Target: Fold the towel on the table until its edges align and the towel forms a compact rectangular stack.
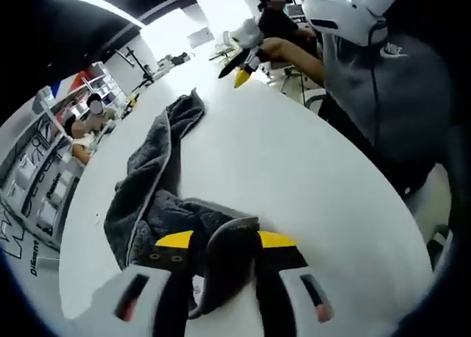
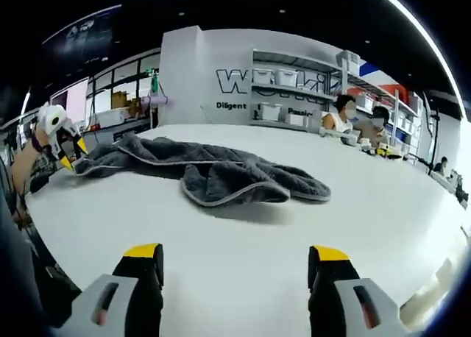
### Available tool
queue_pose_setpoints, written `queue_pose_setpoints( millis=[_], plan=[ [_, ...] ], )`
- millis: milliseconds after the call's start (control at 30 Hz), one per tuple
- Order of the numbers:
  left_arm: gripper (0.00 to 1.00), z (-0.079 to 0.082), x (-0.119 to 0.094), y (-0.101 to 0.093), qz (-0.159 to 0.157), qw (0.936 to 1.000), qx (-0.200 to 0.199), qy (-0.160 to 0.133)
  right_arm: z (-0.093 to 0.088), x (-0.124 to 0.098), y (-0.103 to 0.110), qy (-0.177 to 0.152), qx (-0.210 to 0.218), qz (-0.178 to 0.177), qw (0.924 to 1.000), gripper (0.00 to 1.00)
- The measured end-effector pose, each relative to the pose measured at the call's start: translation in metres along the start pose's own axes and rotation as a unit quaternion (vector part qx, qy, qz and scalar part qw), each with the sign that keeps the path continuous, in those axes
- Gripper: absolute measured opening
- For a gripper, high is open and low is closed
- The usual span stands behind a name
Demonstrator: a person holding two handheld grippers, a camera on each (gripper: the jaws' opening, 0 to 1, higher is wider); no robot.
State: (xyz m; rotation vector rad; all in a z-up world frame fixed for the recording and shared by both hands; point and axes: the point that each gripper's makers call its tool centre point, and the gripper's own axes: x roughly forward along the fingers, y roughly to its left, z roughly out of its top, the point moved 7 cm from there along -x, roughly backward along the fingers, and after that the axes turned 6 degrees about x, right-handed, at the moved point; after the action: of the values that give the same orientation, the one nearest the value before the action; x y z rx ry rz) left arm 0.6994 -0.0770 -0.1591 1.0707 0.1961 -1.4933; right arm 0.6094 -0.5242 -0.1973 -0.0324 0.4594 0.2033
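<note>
While the dark grey terry towel with a pale stitched border (image 1: 151,197) lay crumpled in a long, twisted heap on the white table (image 1: 294,175), no tidy fold had yet been made. In the left gripper view, the towel ran from the upper middle of the frame down to the bottom centre, where the left gripper (image 1: 224,241), with black jaws and yellow tips, was closed on a bunched corner of the cloth pinched between its tips. Further off, in the upper middle of that same frame, the right gripper (image 1: 239,68) hung above the far part of the table, well apart from the towel; from there it was too small to tell how its jaws stood. In the right gripper view, the right gripper (image 2: 235,254) rose from the bottom of the frame with its jaws spread wide and nothing between them, above bare table, and the towel (image 2: 213,171) stretched across the middle of the frame, well beyond the tips. At the left edge of that frame the left gripper (image 2: 68,157) met the towel's far end. Judging by the rumpled, uneven lie of the cloth, the task was at its start: the towel needed spreading flat, then folding edge to edge into a compact rectangle.
</note>
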Motion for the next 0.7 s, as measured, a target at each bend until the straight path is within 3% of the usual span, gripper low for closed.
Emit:
queue_pose_setpoints(
  millis=[167,367,467,567,667,700],
  plan=[
    [0.29,-0.003,0.001,-0.001,-0.027,0.9996,0.003,0.004,0.011,0.002,-0.014,0.034,-0.091,0.01,0.9952,0.79],
    [0.27,0.0,0.003,0.007,-0.067,0.9974,0.019,0.017,0.025,-0.001,-0.021,0.027,-0.104,0.038,0.9935,0.77],
    [0.22,0.002,0.003,0.012,-0.083,0.9961,0.022,0.019,0.027,0.0,-0.024,0.04,-0.134,0.046,0.9891,0.76],
    [0.22,0.005,0.003,0.014,-0.102,0.9943,0.027,0.014,0.031,0.005,-0.029,0.046,-0.223,0.061,0.9719,0.76],
    [0.22,0.006,0.006,0.014,-0.119,0.9923,0.032,0.015,0.035,0.008,-0.034,0.037,-0.267,0.074,0.9602,0.72],
    [0.23,0.006,0.008,0.014,-0.124,0.9916,0.033,0.017,0.039,0.011,-0.04,0.034,-0.292,0.075,0.953,0.7]
  ],
)
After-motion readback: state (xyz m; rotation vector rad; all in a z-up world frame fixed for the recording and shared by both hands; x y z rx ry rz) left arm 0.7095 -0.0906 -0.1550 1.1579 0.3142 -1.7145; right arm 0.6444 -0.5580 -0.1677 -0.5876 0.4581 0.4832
